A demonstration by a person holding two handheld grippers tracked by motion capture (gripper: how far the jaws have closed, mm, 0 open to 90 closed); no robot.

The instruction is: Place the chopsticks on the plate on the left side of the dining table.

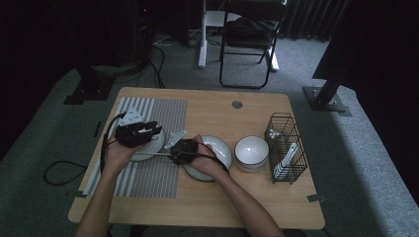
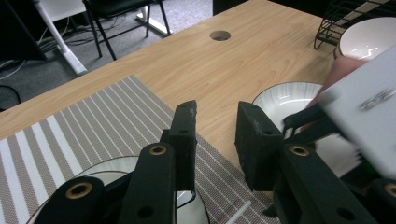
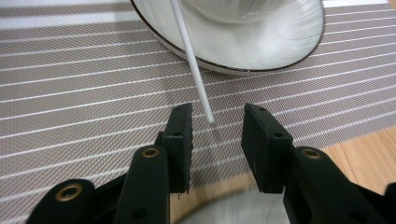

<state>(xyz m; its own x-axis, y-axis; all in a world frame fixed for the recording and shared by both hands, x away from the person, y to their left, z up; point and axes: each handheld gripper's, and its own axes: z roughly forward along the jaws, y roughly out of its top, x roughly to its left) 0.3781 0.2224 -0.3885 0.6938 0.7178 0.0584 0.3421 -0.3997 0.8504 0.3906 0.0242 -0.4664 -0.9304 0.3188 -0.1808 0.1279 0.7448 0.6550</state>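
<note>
A white dark-rimmed plate lies on the striped placemat at the left. A thin white stick leans over its rim, its end resting on the mat. My right gripper is open, and the stick's tip lies just ahead between the jaws without touching either pad. In the high view, the right gripper points left from above a second plate. Over the first plate, my left gripper hovers open with nothing between its jaws; the high view has this gripper at the plate's far edge.
A white bowl stands right of the second plate. A black wire basket holding a white utensil stands near the table's right edge. A round hole sits in the tabletop at the back. A folding chair stands beyond the table.
</note>
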